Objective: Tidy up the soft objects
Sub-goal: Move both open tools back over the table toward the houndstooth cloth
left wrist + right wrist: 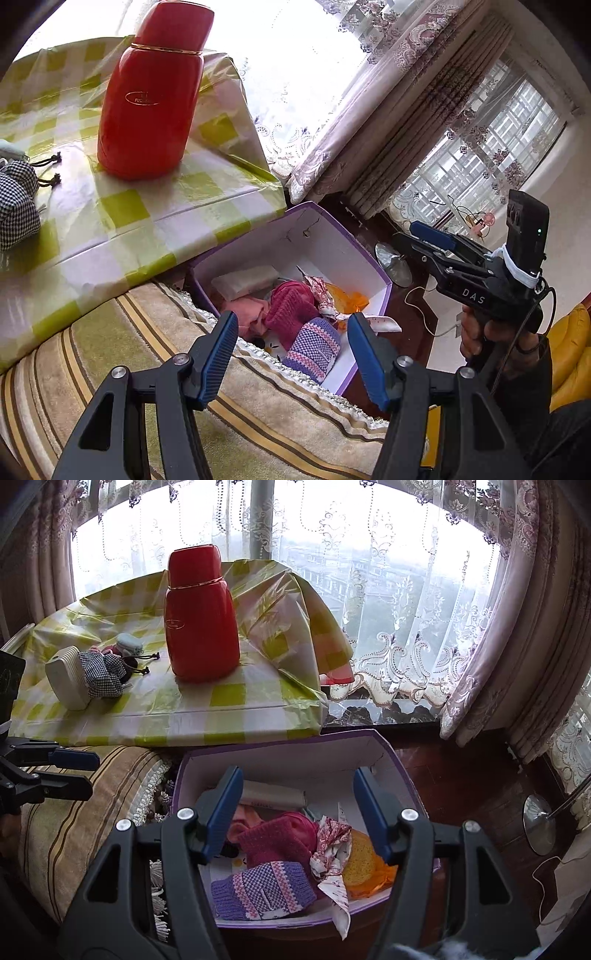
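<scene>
A purple box [332, 236] [391, 760] stands on the floor beside the table. It holds a purple knit piece [314, 347] [262, 890], a magenta knit piece [291, 306] [277, 838], a floral cloth [332, 856] and an orange item [364, 864]. My left gripper [291, 350] is open and empty above the box's near edge. My right gripper [297, 812] is open and empty over the box; it also shows in the left wrist view [424, 240]. A checked pouch [16, 203] [101, 674] and small soft items [127, 648] lie on the table.
A red flask [151, 96] [199, 616] stands on the table with a green-checked cloth [122, 218] [207, 709]. A white block [68, 679] sits by the pouch. A striped cushion [147, 369] [74, 812] lies left of the box. Curtains [480, 664] and a lamp base [539, 823] are to the right.
</scene>
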A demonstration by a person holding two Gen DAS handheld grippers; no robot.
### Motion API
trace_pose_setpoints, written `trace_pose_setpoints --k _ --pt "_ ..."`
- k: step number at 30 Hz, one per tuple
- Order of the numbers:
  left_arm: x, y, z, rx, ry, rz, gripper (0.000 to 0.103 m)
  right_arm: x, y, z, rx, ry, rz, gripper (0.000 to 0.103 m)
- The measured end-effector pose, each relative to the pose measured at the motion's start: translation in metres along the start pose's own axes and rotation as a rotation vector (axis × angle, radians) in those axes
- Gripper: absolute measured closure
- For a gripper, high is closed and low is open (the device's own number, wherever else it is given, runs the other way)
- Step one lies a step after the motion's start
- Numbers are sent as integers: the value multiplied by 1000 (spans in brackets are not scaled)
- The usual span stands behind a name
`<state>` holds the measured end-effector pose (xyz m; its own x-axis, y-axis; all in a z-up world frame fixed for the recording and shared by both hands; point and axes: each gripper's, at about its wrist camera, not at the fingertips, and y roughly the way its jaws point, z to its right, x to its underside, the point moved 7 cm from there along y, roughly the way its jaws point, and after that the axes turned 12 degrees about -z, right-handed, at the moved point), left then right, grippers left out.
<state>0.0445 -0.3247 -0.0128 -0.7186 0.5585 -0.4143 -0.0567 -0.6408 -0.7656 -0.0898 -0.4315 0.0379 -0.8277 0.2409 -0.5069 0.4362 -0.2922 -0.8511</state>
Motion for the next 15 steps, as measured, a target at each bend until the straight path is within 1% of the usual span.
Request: trace_pose_setpoints --k 7,11,15 --pt "13 -39 -35 -51 -89 97 41 -11 12 -56 -89 -78 -12 36" --pt "25 -64 -57 -81 -141 138 41 -17 20 -92 -134 -132 -24 36" --pt "38 -84 -80 -118 -194 173 41 -26 25 -120 -186 -156 -34 34"
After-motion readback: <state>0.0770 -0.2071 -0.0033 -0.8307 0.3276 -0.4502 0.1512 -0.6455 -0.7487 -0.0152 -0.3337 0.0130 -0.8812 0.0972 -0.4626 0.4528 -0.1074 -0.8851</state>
